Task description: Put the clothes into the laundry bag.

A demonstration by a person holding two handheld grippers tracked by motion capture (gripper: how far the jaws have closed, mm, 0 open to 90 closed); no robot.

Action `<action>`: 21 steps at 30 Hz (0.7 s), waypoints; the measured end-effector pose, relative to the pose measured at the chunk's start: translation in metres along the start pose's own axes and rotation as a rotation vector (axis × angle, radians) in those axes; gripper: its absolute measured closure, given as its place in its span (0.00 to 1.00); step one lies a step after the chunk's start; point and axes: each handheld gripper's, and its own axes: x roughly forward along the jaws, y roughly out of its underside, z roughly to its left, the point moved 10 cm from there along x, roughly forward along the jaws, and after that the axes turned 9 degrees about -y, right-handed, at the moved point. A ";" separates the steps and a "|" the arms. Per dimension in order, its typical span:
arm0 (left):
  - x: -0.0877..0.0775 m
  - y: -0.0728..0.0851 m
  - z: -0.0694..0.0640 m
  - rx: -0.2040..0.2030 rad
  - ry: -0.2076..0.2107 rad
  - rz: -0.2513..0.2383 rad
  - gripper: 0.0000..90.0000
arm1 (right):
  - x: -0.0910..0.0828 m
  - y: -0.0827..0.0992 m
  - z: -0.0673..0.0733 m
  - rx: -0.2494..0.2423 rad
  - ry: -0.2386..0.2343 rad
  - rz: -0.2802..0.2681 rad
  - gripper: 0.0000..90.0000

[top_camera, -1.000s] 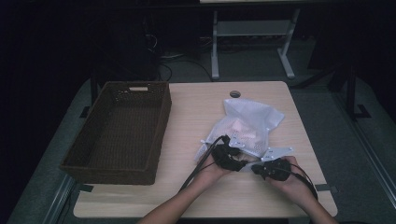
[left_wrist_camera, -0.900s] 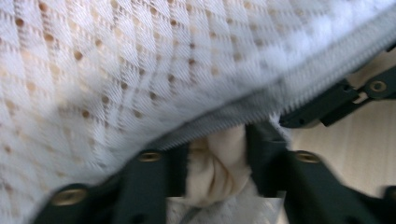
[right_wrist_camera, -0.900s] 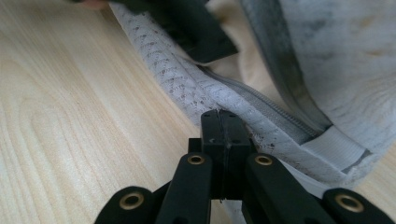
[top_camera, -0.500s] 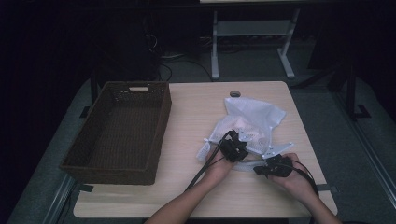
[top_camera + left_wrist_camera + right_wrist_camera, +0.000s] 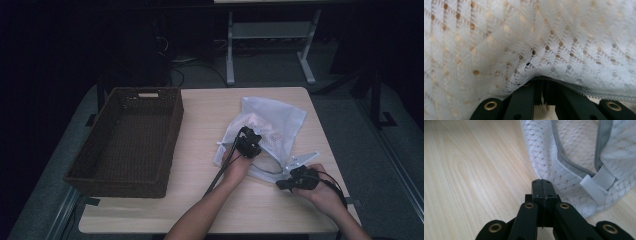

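A white mesh zip bag (image 5: 272, 117) lies crumpled on the right half of the wooden table (image 5: 200, 125). My left gripper (image 5: 248, 141) sits on the bag's near middle, shut on a fold of mesh beside the grey zipper. In the left gripper view the mesh (image 5: 549, 37) drapes over the closed jaw tips (image 5: 544, 85). My right gripper (image 5: 286, 184) rests low at the bag's near right corner. In the right gripper view it (image 5: 541, 182) is shut, its tip beside the bag's edge (image 5: 564, 182), with nothing visible between the jaws. A white tab (image 5: 597, 183) ends the zipper (image 5: 569, 162).
A dark woven basket (image 5: 172, 135) stands on the left half of the table, seemingly empty. A metal table frame (image 5: 270, 35) stands on the floor beyond the far edge. Bare wood lies between the basket and the bag.
My left gripper has moved away from the person onto the bag and closed on its mesh. The right gripper has stayed at the bag's near corner.
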 end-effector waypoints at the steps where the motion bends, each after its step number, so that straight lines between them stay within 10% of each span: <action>1: 0.001 -0.001 0.002 -0.002 -0.004 0.001 0.96 | -0.002 0.000 0.000 0.002 -0.002 -0.006 1.00; 7: 0.010 -0.007 0.013 -0.013 -0.045 0.000 0.96 | -0.009 0.000 0.000 0.006 -0.023 -0.020 1.00; 17: 0.011 -0.010 0.017 -0.061 0.019 -0.012 0.96 | -0.018 -0.010 -0.004 0.008 -0.010 -0.118 1.00; 21: 0.012 -0.009 0.018 -0.061 0.027 -0.008 0.96 | -0.009 -0.027 -0.009 -0.027 0.037 -0.158 0.74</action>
